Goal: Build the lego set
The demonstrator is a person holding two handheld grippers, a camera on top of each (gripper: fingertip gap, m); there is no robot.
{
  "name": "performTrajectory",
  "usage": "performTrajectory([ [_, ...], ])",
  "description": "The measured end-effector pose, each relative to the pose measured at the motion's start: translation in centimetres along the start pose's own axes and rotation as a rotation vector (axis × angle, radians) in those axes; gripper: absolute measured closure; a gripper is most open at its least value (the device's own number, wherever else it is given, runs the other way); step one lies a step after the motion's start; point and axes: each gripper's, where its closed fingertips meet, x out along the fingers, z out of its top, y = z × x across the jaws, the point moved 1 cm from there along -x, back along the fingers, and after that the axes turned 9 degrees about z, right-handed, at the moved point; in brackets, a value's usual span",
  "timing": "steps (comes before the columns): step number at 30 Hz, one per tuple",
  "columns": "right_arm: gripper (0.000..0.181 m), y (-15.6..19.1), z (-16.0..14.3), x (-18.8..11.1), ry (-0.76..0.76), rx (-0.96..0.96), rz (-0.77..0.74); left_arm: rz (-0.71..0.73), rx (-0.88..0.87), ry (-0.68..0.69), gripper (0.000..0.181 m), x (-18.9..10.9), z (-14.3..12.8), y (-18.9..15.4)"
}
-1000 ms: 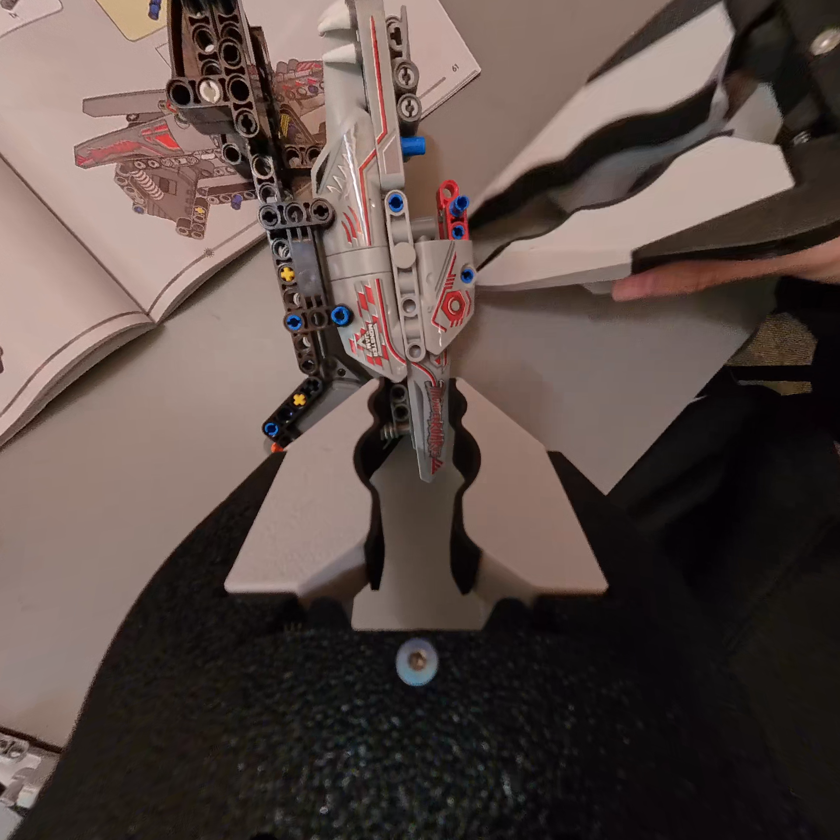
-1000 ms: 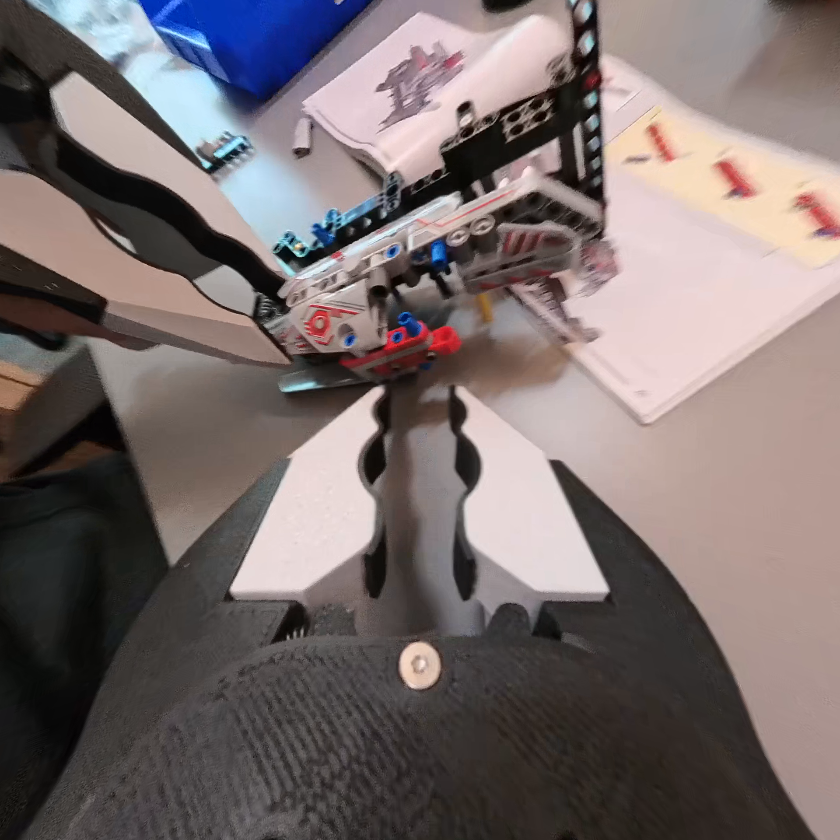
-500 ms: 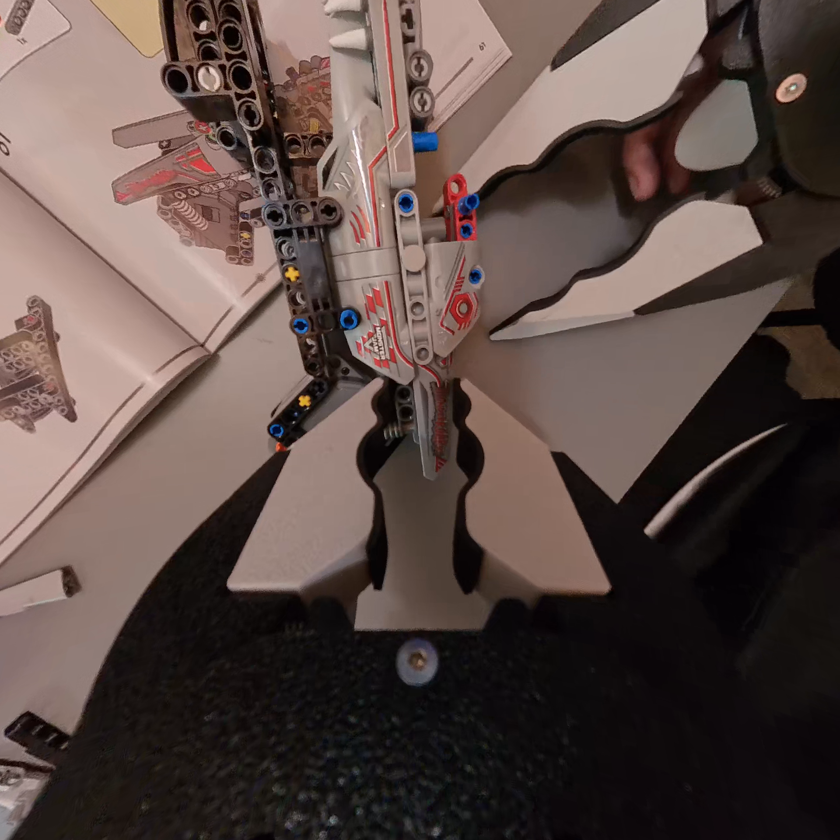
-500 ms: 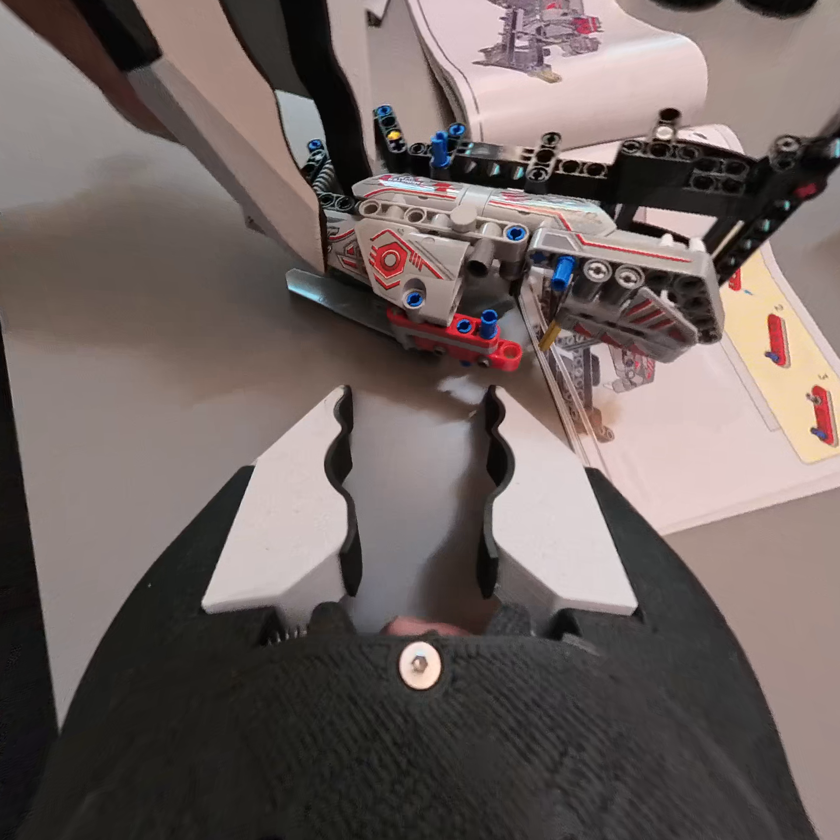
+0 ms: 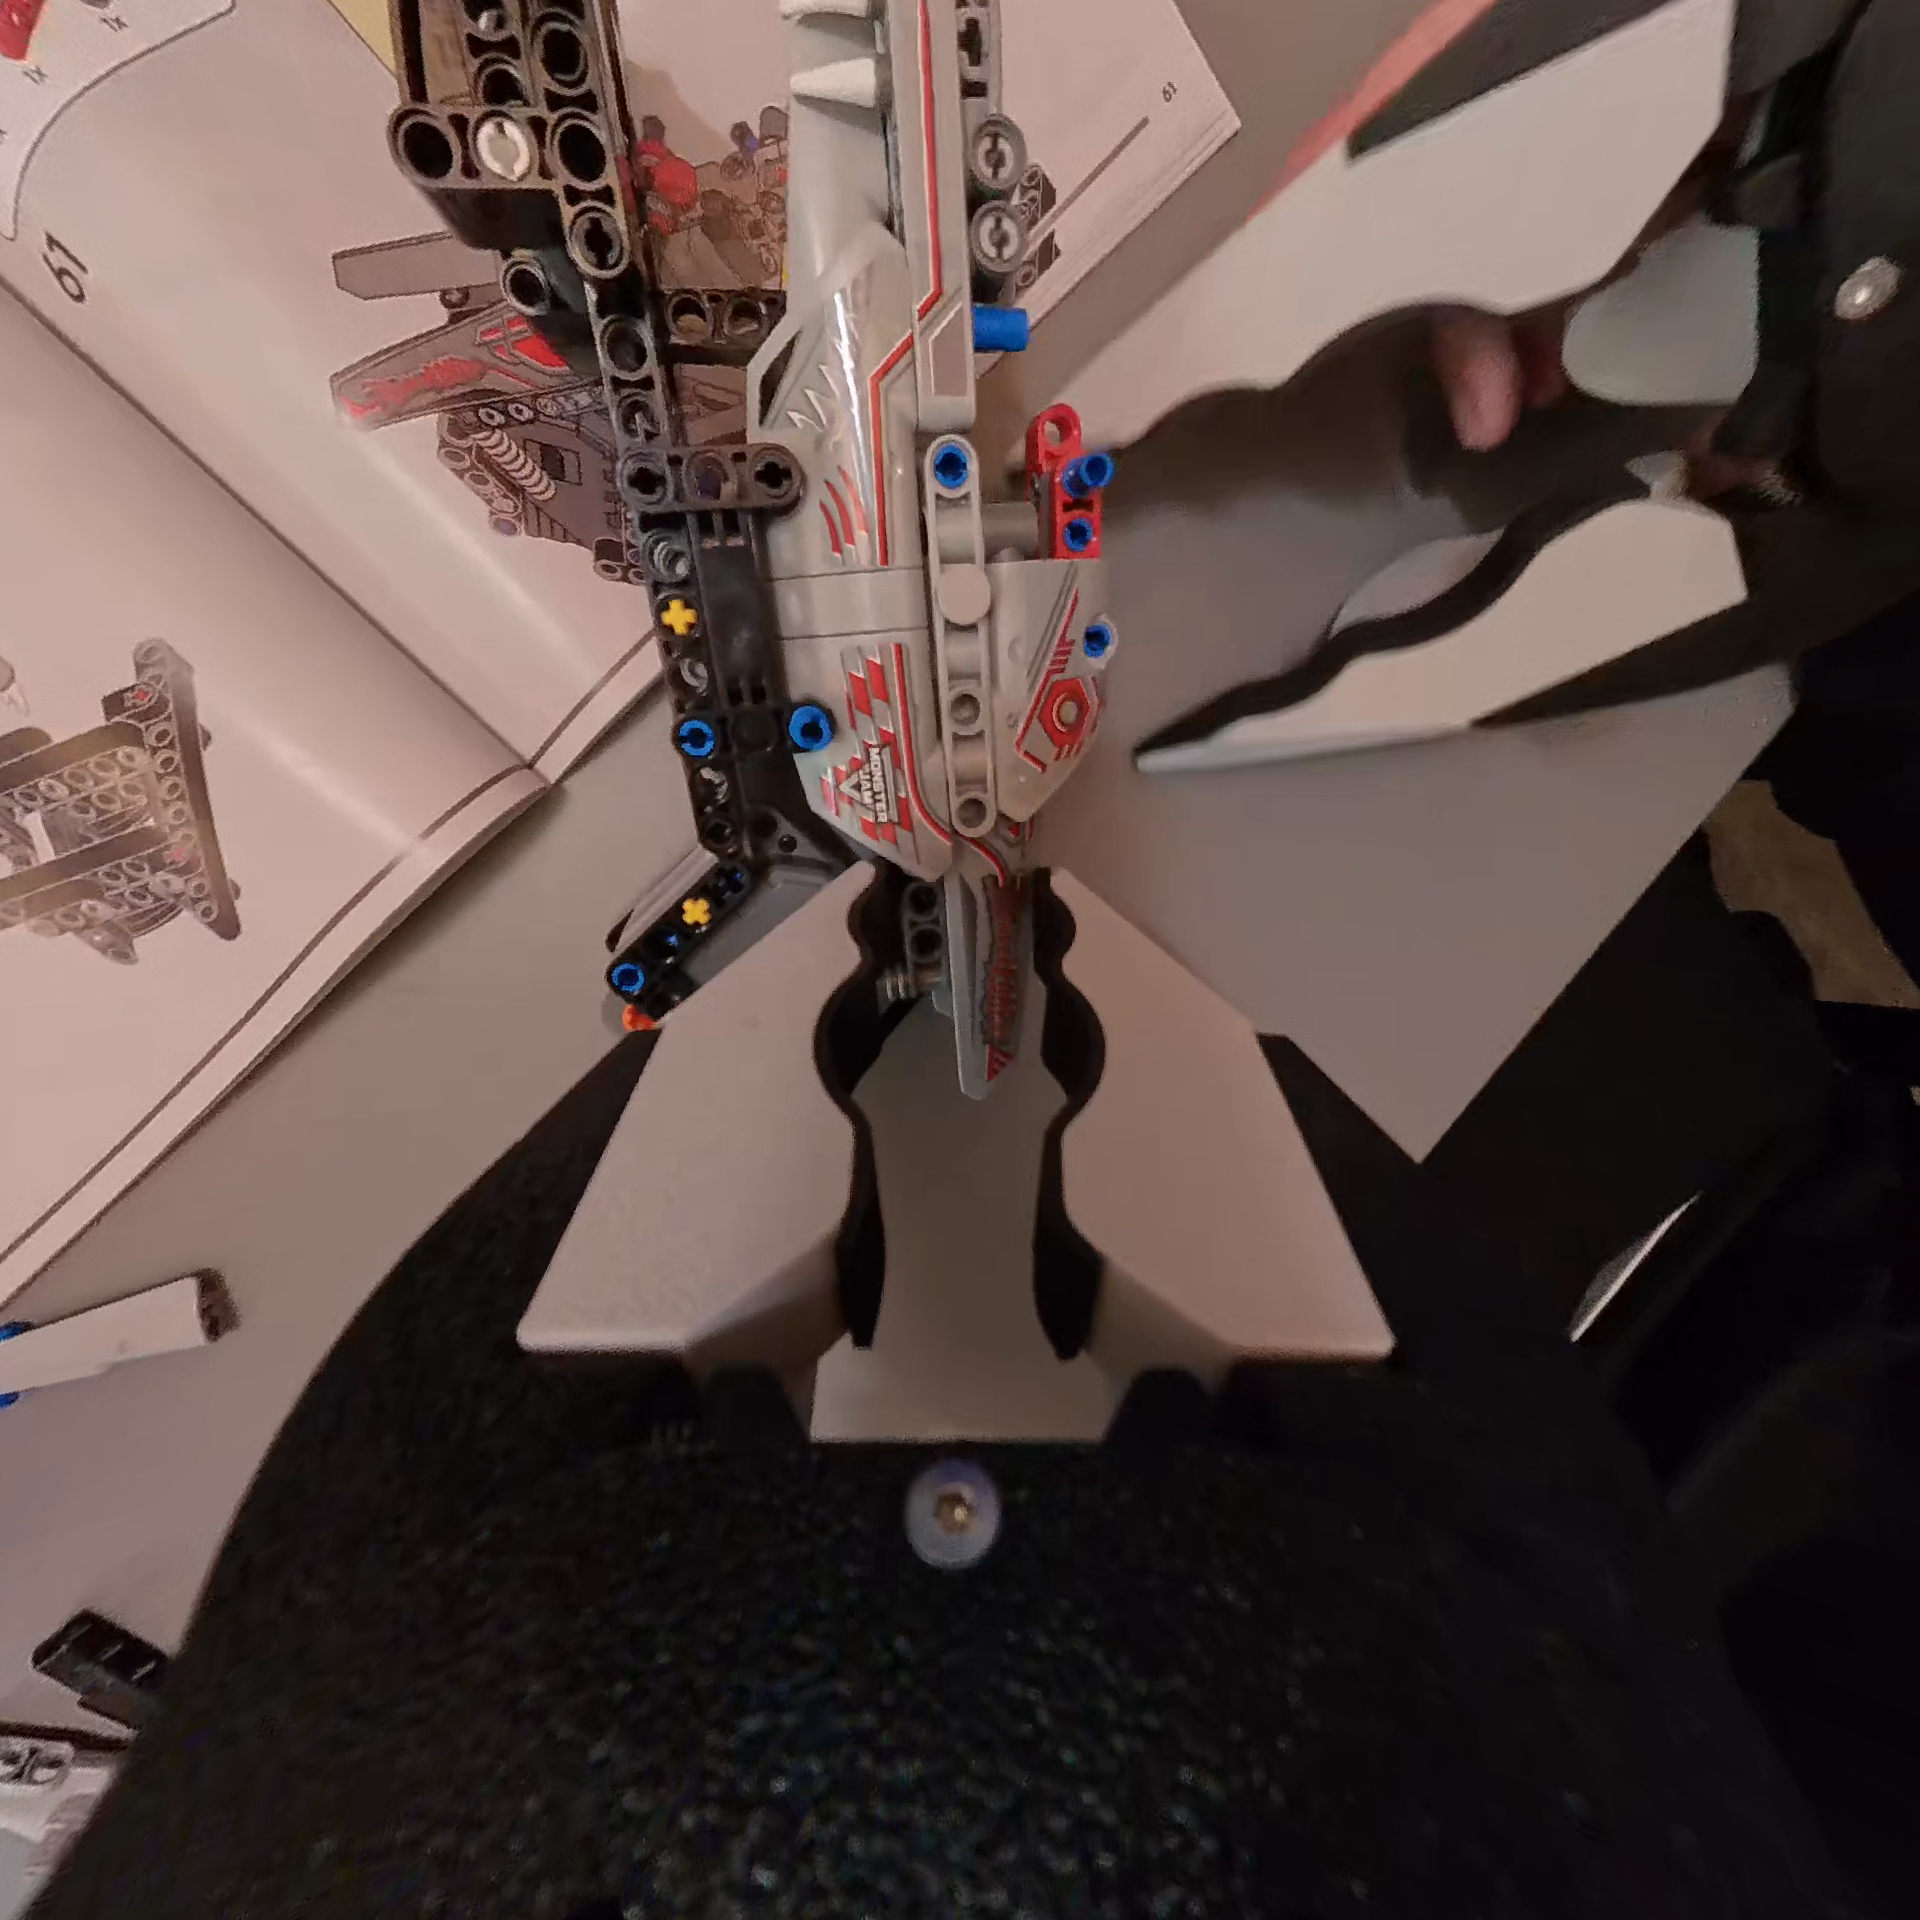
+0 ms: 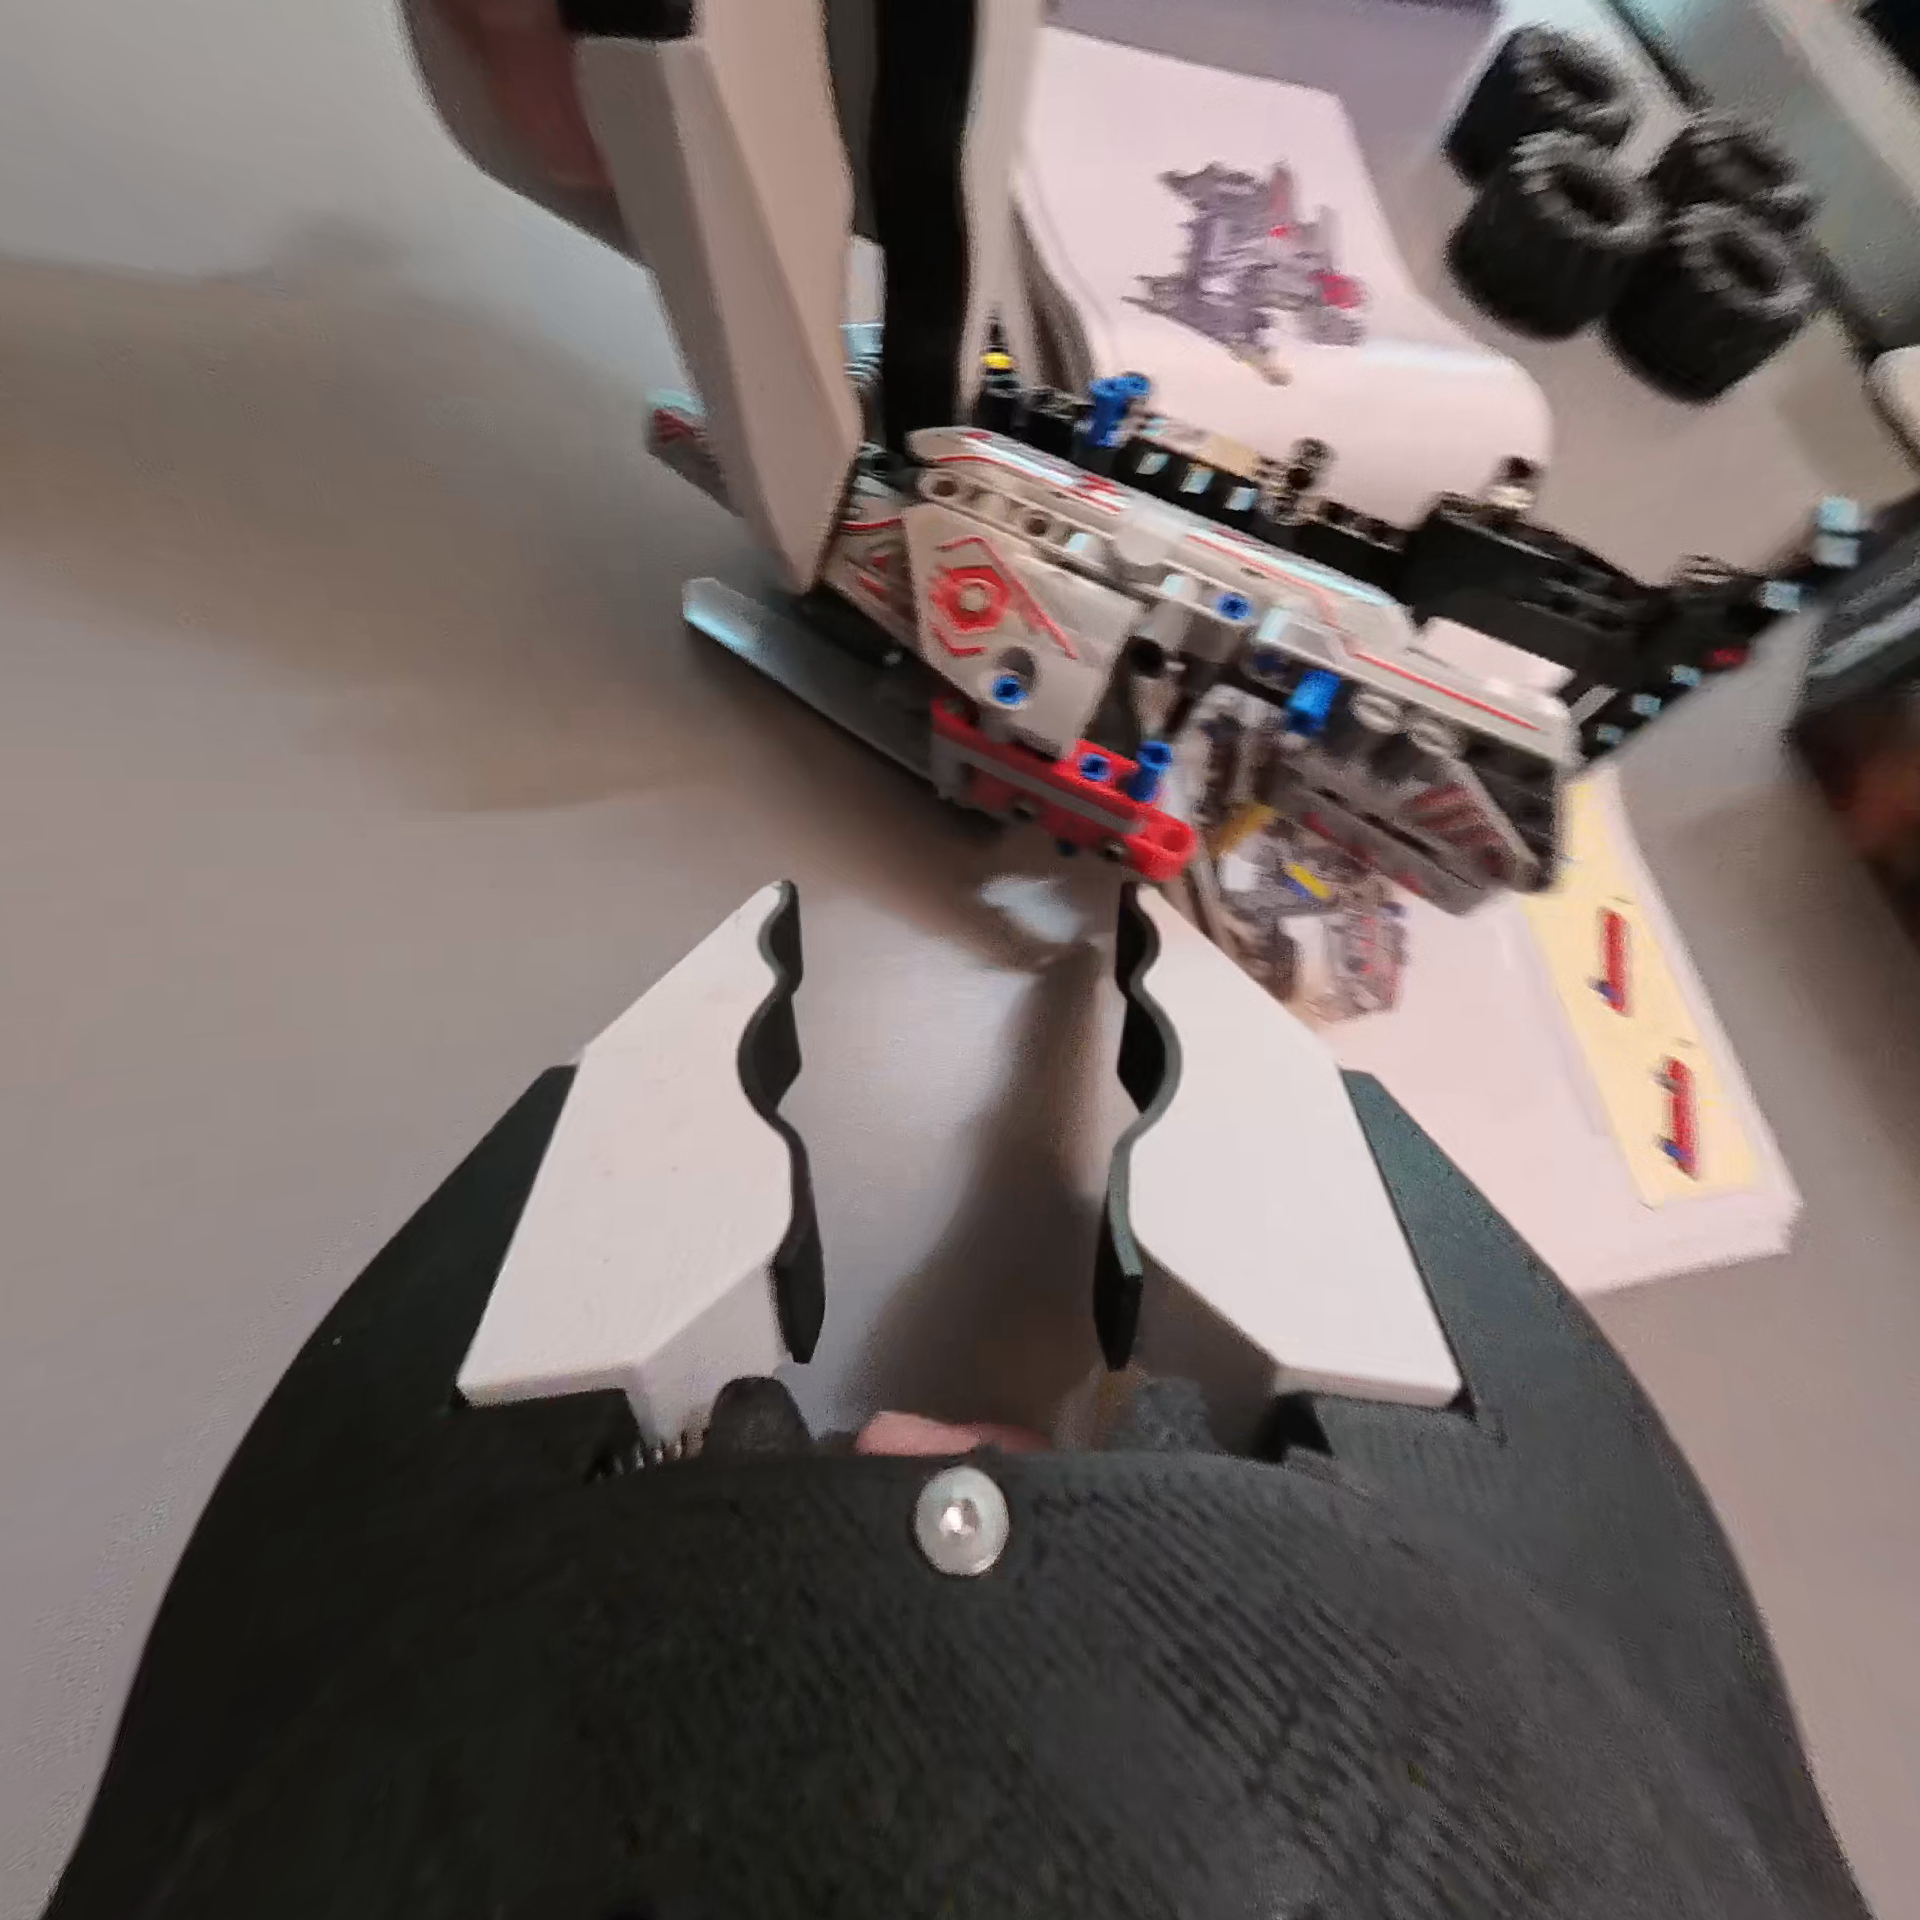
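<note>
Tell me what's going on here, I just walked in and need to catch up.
A person is building a lego model with two hand-held tools. The left hand-held gripper is shut on the model's narrow grey end, holding it over the grey table beside the open instruction booklet. The right hand-held gripper is open and empty, its tips close to the red beam on the model's side. Black tires wait farther back, not yet fitted.
</note>
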Motion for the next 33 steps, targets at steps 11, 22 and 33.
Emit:
performTrajectory([
  [11, 0.139, -2.4, 2.5, 1.2, -0.101, -0.176, 0.014, 0.075, -0.023, 0.0, 0.157, 0.1, 0.2, 0.3],
  [22, 0.146, -2.2, 1.9, 2.1, -0.02, -0.197, -0.035, 0.26, 0.331, -0.205, 0.154, 0.5, 0.3, 0.7],
  [33, 0.147, -2.0, 2.0, 2.2, -0.021, -0.209, -0.039, 0.082, 0.229, -0.294, 0.149, -2.3, 0.2, 0.1],
])
